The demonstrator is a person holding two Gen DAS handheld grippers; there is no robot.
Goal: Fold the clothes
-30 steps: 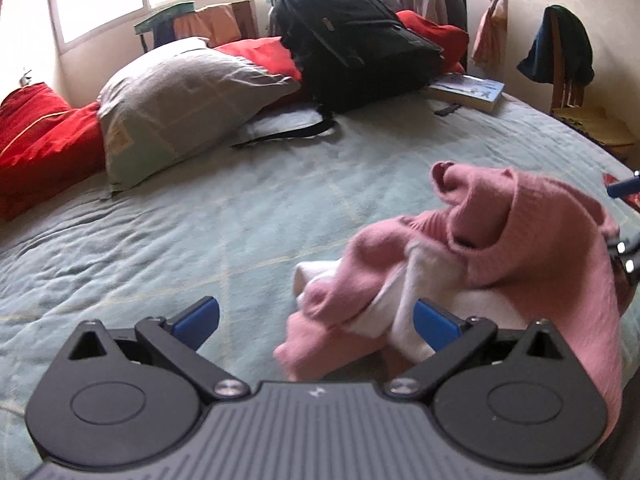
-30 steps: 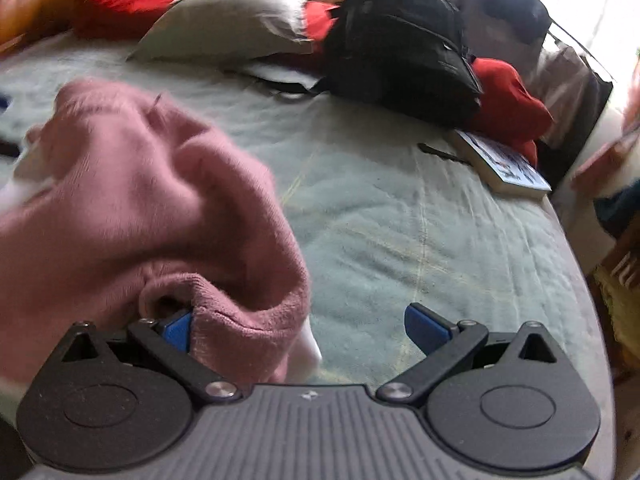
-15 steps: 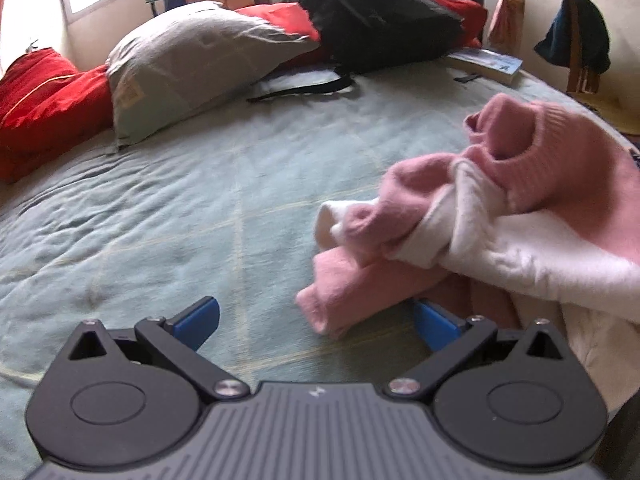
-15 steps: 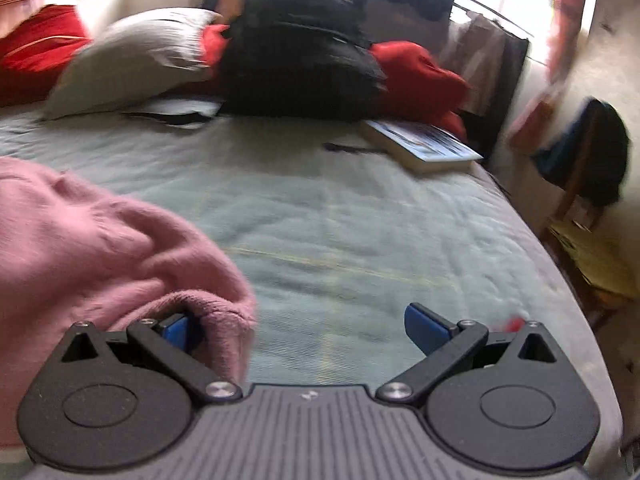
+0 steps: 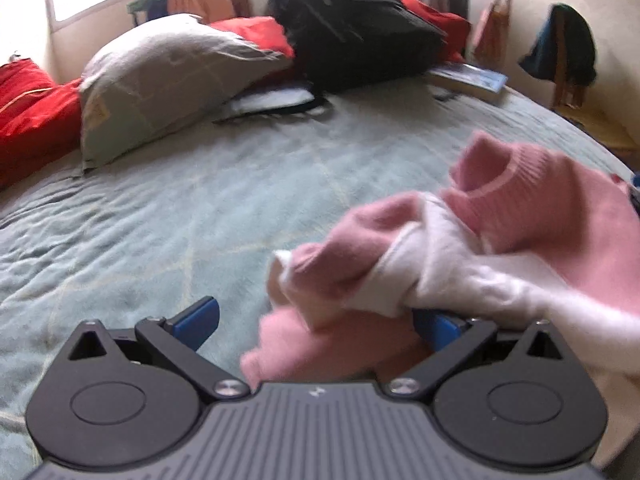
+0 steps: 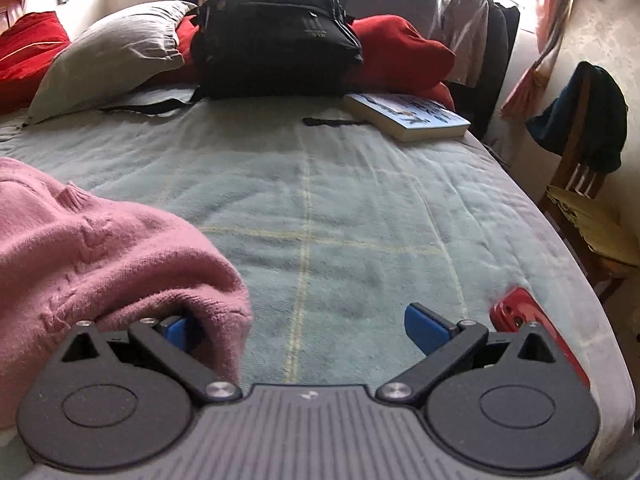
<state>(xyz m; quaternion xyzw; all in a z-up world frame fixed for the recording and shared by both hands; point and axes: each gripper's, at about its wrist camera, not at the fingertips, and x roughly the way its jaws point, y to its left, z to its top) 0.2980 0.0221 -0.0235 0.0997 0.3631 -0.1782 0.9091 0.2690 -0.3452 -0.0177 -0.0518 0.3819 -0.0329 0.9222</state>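
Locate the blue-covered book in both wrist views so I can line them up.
Left wrist: book at upper right, blurred, right of the black backpack.
Right wrist: book right of centre, upper part, on the bed.
Shared landmark: black backpack, left of the book in both.

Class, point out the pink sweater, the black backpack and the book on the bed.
pink sweater (image 6: 100, 248), right wrist view, on its knitted body.
black backpack (image 6: 272, 28), right wrist view, on its front panel.
book (image 6: 412, 114), right wrist view, on its blue cover.

No readable text; the book (image 6: 408, 116) cover print is too blurred.
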